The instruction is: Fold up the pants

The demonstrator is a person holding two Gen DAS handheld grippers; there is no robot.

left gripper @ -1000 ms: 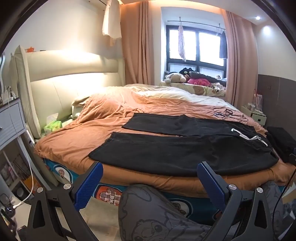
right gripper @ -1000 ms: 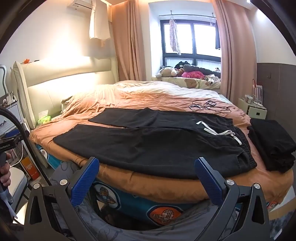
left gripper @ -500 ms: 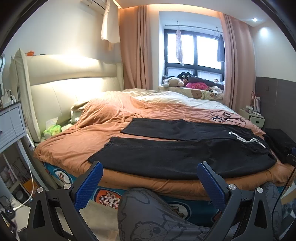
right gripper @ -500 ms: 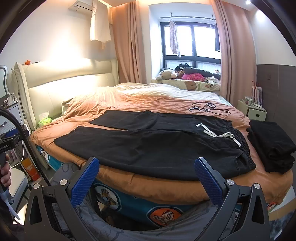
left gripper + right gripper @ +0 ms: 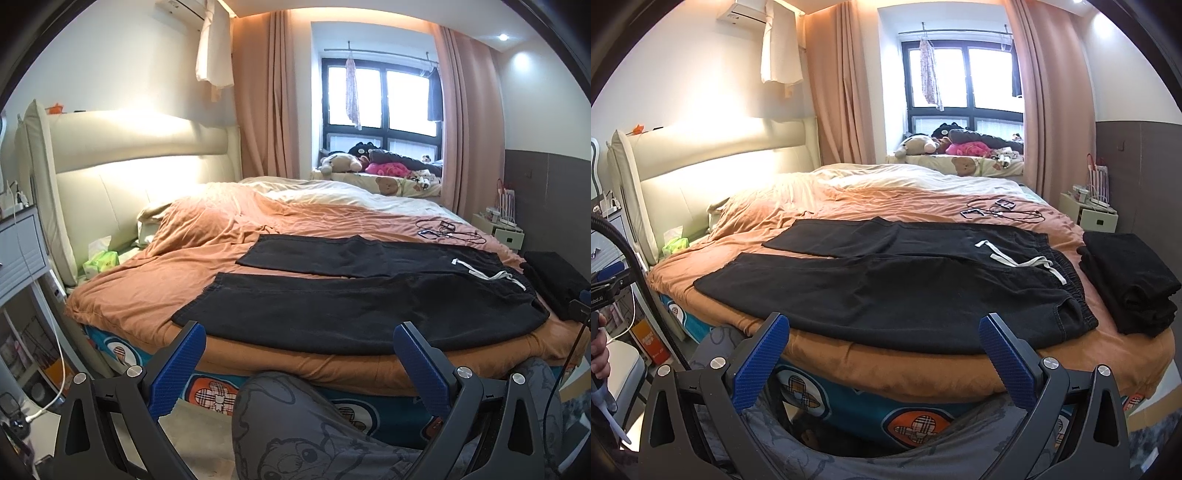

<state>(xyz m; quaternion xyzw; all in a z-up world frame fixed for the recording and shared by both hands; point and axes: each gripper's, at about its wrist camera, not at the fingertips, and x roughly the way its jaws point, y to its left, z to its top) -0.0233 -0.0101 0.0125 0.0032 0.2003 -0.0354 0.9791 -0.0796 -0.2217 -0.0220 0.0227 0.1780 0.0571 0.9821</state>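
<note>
Black pants (image 5: 354,306) lie spread flat on the orange bedcover (image 5: 155,280), legs pointing left, waistband with a white drawstring (image 5: 491,275) at the right. They also show in the right wrist view (image 5: 886,288), drawstring (image 5: 1019,258) at the right. My left gripper (image 5: 299,365) is open and empty, held before the bed's near edge, short of the pants. My right gripper (image 5: 884,356) is open and empty, also just short of the near pant leg.
A stack of folded black clothes (image 5: 1130,280) sits at the bed's right end. Cables and a phone (image 5: 997,212) lie on the far side. A nightstand (image 5: 22,243) stands left, a green tissue pack (image 5: 101,260) by the headboard. My patterned knee (image 5: 314,424) is below.
Both cameras have tilted up and lowered slightly, so the pants appear lower in view and nearer the fingertips. The pants have not moved. Both grippers stay open.
</note>
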